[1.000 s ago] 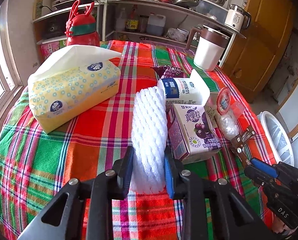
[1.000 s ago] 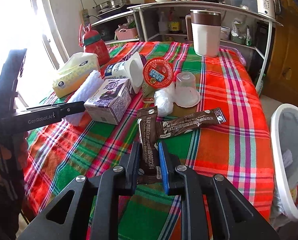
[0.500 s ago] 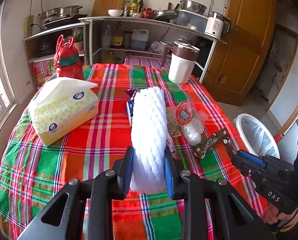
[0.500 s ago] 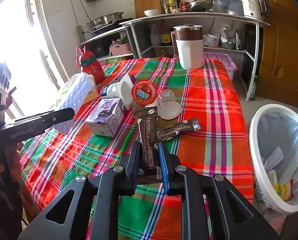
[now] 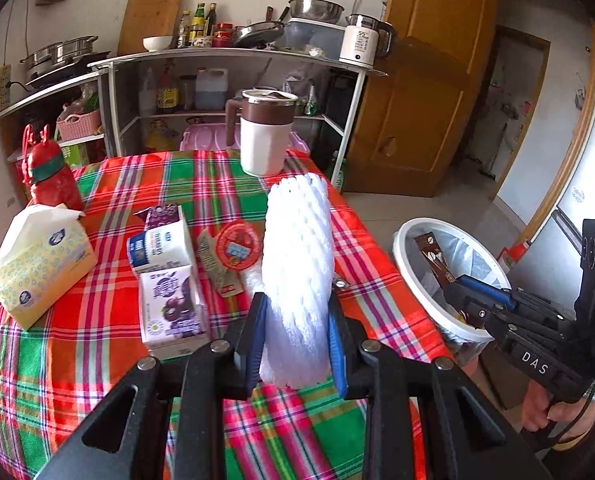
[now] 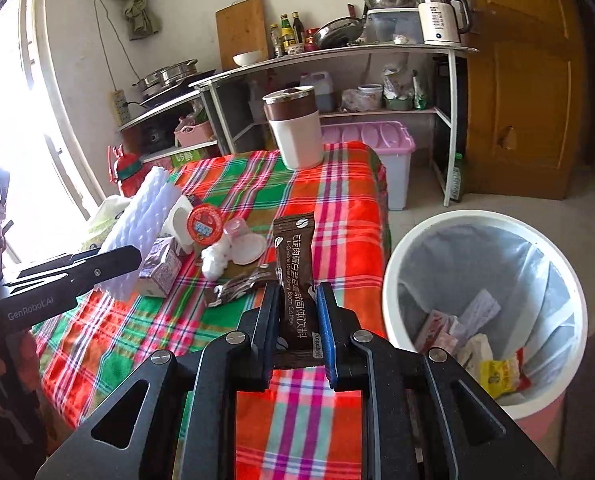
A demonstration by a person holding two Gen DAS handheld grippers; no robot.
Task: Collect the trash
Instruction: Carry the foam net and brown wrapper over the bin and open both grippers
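Observation:
My left gripper (image 5: 296,326) is shut on a white foam fruit net (image 5: 297,264) and holds it above the plaid table; the net also shows in the right wrist view (image 6: 137,228). My right gripper (image 6: 297,320) is shut on a brown coffee sachet (image 6: 295,276), raised by the table's edge; in the left wrist view the sachet (image 5: 431,258) is over the white trash bin (image 5: 407,276). The bin (image 6: 393,280) stands on the floor at the right with wrappers inside. On the table lie a purple juice carton (image 5: 169,304), a milk carton (image 5: 159,242), a red foil lid (image 5: 237,246) and another sachet (image 6: 237,288).
A tissue pack (image 5: 37,268), a red bottle (image 5: 51,176) and a brown-and-white jug (image 5: 263,136) stand on the table. A clear cup (image 6: 241,236) and crumpled plastic (image 6: 215,260) lie mid-table. Kitchen shelves (image 5: 233,64) are behind, a wooden door (image 5: 429,92) to the right.
Both grippers have lifted and swung right toward the bin, each still holding its item. The right gripper's sachet now hangs by the bin's rim.

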